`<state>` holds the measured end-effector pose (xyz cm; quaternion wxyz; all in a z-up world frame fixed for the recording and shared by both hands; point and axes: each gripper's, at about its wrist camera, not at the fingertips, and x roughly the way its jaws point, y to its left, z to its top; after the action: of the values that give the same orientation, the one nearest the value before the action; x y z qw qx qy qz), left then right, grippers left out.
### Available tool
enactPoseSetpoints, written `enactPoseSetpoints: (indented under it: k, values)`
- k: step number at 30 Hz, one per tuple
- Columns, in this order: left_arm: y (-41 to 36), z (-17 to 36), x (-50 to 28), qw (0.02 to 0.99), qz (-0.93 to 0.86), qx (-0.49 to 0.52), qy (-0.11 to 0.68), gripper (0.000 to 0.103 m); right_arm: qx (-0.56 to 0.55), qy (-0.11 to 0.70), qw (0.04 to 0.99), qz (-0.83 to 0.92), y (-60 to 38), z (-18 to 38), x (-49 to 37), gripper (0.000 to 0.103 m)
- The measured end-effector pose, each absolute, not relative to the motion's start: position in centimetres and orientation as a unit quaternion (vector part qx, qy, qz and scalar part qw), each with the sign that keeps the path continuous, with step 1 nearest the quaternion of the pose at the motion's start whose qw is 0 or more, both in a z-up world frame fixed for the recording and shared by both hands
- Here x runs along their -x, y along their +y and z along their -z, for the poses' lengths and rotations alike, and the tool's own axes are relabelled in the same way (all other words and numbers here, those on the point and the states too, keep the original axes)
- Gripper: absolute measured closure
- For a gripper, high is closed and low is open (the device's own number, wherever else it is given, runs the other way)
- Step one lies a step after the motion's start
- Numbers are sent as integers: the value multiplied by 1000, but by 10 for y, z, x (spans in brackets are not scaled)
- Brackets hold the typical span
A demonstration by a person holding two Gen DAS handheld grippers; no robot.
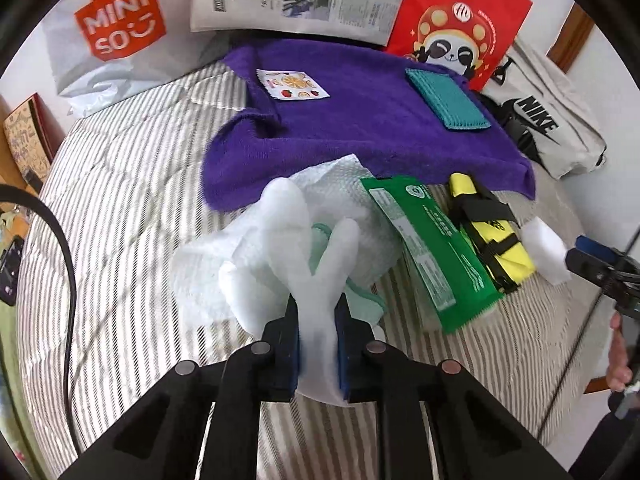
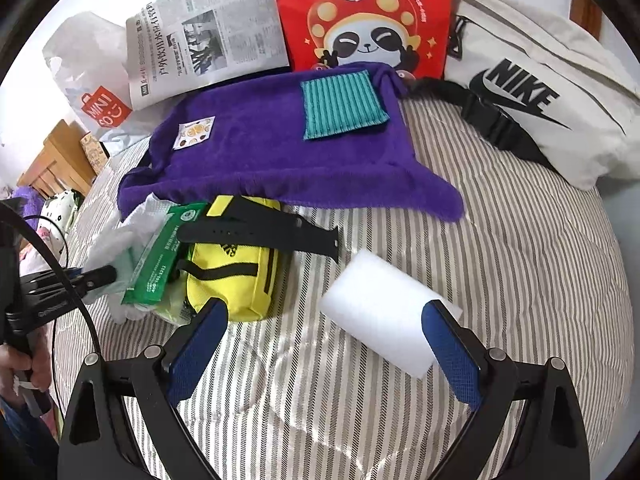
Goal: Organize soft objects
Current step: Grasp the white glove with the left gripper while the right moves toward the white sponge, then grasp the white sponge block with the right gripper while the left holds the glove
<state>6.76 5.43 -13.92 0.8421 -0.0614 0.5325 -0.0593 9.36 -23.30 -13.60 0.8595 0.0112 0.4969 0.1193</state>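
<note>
Left wrist view: left gripper [image 1: 318, 354] clamped on a white glove [image 1: 304, 256], cuff pinched betw. blue pads [image 1: 286, 350], fingers of the glove splayed upward, away from the cam. Behind the glove lies a crumpled white paper towel [image 1: 344, 188] and a bit of pale green cloth [image 1: 360, 300]. Green packet [image 1: 430, 248] sits just right of that, touching a yellow pouch [image 1: 492, 232] w/ black straps. White foam block [image 1: 548, 248] just beyond the pouch, near the right gripper [image 1: 600, 264] at frame edge.

Right wrist view: right gripper [image 2: 324, 344] spread wide, nothing betw. its fingers; the right pad [image 2: 448, 352] overlaps the foam block's [image 2: 380, 304] near corner, contact unclear. Black watch strap [image 2: 260, 232] lies across the yellow pouch [image 2: 236, 276].

All on a striped quilt [image 2: 500, 260]. Purple towel [image 2: 280, 148] spread farther back, carrying a teal ribbed cloth [image 2: 344, 104] and a small fruit-print square [image 2: 194, 132], well apart. Along the back: Miniso bag [image 1: 120, 20], newspaper [image 2: 208, 36], red panda bag [image 2: 364, 20], white Nike bag [image 2: 540, 96].
</note>
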Motion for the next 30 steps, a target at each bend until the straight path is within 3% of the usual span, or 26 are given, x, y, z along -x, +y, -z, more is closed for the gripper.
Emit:
enactPoseSetpoints:
  k: [11, 30]
  values:
    - [79, 106, -47, 859, 65, 92, 500, 89, 0, 490, 866, -98, -248, 134, -87, 6]
    - [53, 140, -57, 841, 90, 92, 526, 89, 80, 504, 858, -61, -263, 183, -101, 6]
